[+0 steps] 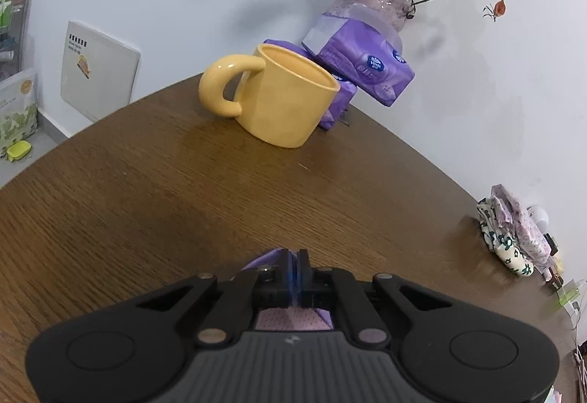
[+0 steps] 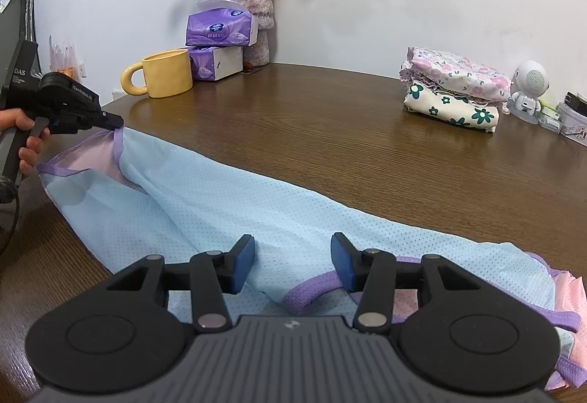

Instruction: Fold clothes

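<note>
A light blue mesh garment (image 2: pixel 227 204) with purple trim and pink lining lies spread along the near side of the brown table (image 2: pixel 348 131). In the right wrist view my left gripper (image 2: pixel 116 122), held by a hand at the far left, is shut on the garment's purple-edged far corner and lifts it slightly. The left wrist view shows that gripper (image 1: pixel 296 261) with its jaws pressed together on purple fabric (image 1: pixel 269 258). My right gripper (image 2: pixel 292 261) stands open low over the garment's near edge, its blue pads (image 2: pixel 244 265) on either side of a fold beside the purple neckline trim (image 2: pixel 312 291).
A yellow mug (image 2: pixel 165 72), two purple tissue packs (image 2: pixel 220 26) and a vase of dried roses (image 2: pixel 253 10) stand at the back left by the wall. Folded floral clothes (image 2: pixel 455 87) are stacked at the right, beside a small white robot figure (image 2: pixel 530 91).
</note>
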Motion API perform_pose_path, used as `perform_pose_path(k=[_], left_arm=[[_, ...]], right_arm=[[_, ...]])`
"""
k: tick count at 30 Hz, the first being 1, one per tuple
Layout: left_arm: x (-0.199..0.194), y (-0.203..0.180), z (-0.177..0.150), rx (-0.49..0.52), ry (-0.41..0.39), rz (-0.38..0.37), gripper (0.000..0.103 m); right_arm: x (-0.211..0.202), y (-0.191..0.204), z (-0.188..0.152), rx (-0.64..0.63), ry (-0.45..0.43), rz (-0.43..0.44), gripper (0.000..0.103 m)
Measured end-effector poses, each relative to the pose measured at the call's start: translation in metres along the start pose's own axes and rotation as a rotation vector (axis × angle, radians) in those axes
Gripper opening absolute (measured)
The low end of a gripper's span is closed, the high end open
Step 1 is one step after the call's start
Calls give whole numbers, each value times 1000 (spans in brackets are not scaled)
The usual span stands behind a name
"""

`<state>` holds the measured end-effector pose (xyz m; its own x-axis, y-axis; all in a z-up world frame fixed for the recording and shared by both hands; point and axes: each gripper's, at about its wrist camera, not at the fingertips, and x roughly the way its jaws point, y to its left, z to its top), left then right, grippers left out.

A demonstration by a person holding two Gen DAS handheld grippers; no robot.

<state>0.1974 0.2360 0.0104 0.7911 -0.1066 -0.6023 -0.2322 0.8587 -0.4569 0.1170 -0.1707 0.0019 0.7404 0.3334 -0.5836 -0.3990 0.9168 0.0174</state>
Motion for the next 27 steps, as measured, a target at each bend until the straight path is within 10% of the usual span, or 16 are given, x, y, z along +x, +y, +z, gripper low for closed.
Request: perform_pose_path(k=[6, 14, 27], left_arm=[[-41, -14, -16, 45, -142, 34, 33], [-67, -112, -90, 446, -64, -212, 32], [-38, -127, -129, 639, 38, -102, 16]], right_arm=[[0, -2, 0, 5, -2, 6, 48], [1, 3, 0, -21, 5, 0, 53], [2, 1, 0, -17, 4, 8, 53]])
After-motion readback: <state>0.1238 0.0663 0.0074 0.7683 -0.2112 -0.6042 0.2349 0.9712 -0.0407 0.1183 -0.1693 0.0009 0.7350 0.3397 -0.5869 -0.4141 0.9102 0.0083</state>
